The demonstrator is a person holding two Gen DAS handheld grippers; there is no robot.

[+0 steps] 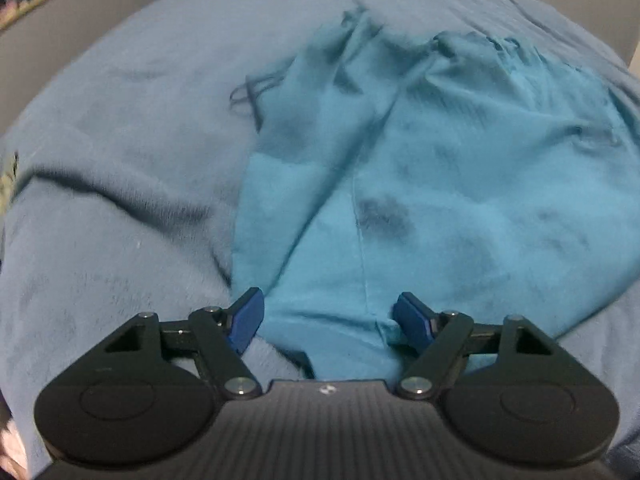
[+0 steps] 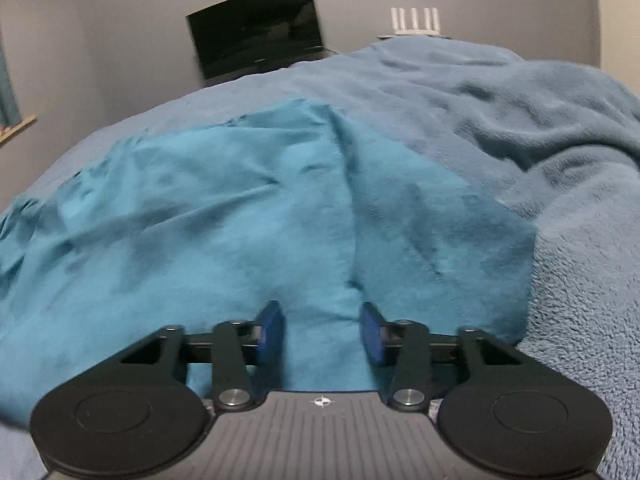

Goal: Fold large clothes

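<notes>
Your left gripper (image 1: 328,322) and right gripper (image 2: 322,330) hover spread over the teal garment's (image 1: 440,184) lower-frame edge; pinch it next to fold.

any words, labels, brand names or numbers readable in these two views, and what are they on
No readable text in either view.
The teal garment and the blue blanket show no print or tag.
The dark screen on the far wall is blank.
The white device beyond the bed is too small and blurred to show any lettering.
Each gripper body carries only a small round crosshair mark, not a word or number.
</notes>
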